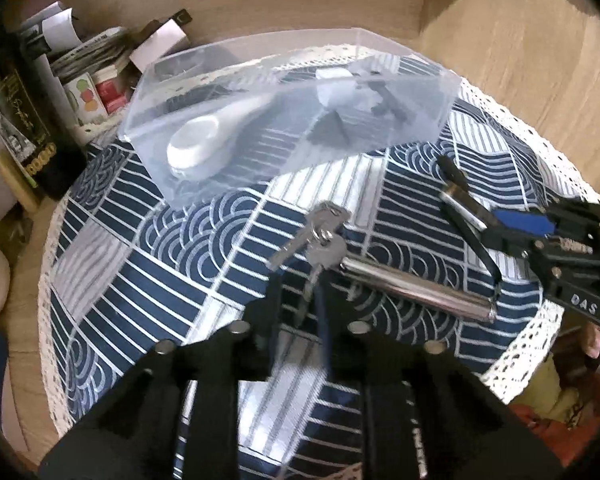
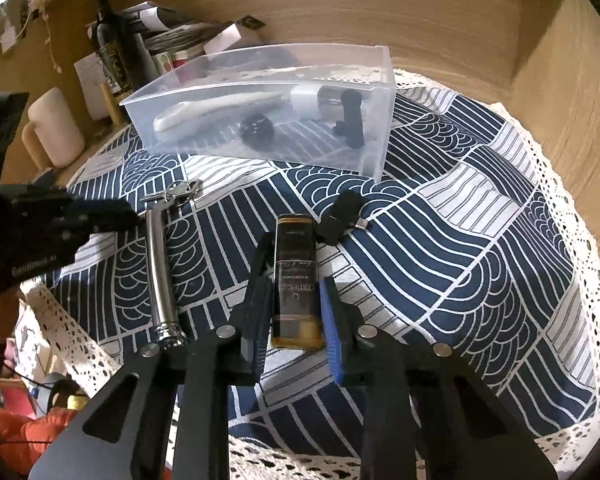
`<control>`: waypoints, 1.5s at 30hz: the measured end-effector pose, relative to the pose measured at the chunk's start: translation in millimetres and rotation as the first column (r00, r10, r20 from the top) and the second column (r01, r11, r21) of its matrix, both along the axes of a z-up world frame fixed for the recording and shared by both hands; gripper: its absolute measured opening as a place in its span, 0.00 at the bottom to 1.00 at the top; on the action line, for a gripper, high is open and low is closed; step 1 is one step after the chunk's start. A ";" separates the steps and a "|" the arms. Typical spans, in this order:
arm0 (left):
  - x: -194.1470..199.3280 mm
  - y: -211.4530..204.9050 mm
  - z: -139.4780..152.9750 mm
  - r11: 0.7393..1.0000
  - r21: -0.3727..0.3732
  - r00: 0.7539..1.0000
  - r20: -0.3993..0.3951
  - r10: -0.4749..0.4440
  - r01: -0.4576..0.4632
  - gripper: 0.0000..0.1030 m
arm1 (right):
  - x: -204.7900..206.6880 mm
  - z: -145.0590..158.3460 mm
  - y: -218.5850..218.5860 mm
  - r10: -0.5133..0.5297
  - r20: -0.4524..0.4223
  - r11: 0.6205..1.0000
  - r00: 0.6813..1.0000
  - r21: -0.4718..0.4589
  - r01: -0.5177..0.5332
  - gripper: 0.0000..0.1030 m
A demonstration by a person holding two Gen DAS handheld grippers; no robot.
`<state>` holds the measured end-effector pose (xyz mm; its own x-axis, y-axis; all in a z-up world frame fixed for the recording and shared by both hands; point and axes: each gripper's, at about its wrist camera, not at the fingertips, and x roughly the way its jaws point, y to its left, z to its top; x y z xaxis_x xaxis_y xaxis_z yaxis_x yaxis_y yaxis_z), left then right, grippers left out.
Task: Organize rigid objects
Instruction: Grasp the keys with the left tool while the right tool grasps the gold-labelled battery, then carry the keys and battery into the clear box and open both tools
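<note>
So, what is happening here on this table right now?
A person is tidying small hard items into a clear plastic box on a round table with a blue patterned cloth. The right gripper has its fingers on both sides of a dark rectangular lighter-like item. The left gripper reaches at a bunch of keys beside a metal cylinder. A white handled tool and some black pieces already lie in the box.

the box (image 2: 260, 120) stands at the far side of the table (image 2: 480, 240), a brush (image 2: 220, 106) inside it. nearer, the keys (image 2: 180, 192) touch the far end of the metal tube (image 2: 162, 272); right of that lies the lighter (image 2: 296, 276), an adapter (image 2: 340, 216) just beyond.
</note>
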<state>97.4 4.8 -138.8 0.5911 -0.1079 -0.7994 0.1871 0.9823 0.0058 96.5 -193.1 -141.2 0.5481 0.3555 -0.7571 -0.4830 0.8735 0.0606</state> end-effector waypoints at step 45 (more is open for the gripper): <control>-11.9 21.0 33.1 0.999 -0.024 0.991 0.129 0.040 -0.037 0.05 | 4.3 39.3 -10.1 -0.036 0.120 0.995 0.992 0.095 0.025 0.21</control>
